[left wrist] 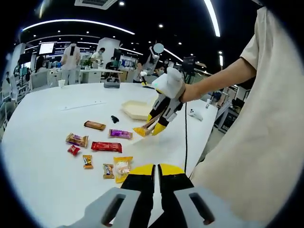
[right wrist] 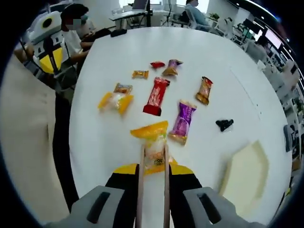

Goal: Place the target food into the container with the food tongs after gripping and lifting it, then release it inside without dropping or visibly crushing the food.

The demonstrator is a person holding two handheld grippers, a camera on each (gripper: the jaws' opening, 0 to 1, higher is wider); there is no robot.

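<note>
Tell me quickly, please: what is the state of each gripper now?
Left gripper: shut, holding nothing, above the white table.
Right gripper: shut on the tongs, which pinch an orange-yellow snack packet.

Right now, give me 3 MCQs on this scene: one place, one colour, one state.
1. Where is the container relative to the snacks in the right gripper view?
A. lower right of them
B. among them
C. upper left of them

2. What colour is the long wrapper beside the red bar?
A. green
B. purple
C. blue

3. What are the tongs doing?
A. lying on the table
B. pinching a yellow packet
C. hanging over the container with nothing between them

Key:
1 A: the container sits on the table lower right of the snacks.
2 B: the purple wrapper lies next to the red bar.
3 B: the tongs, held in the right gripper, clamp the yellow packet; the left gripper view shows the same.
</note>
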